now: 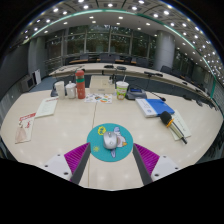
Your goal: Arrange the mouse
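A small grey and white mouse (111, 140) lies on a round teal mouse mat (97, 137) on the pale table (60, 125). It sits toward the near right part of the mat. My gripper (111, 157) is just in front of the mat, with its two fingers wide apart, the left finger pad (76, 155) and the right one to either side of the mat's near edge. The fingers are open and hold nothing. The mouse is just ahead of them, between their lines.
Farther back stand an orange bottle (80, 83), white cups (69, 89) and a green-banded cup (121, 89). A blue notebook (157, 106), a yellow pad with a black pen (176, 126), and papers (26, 126) lie at the sides. Office chairs stand beyond.
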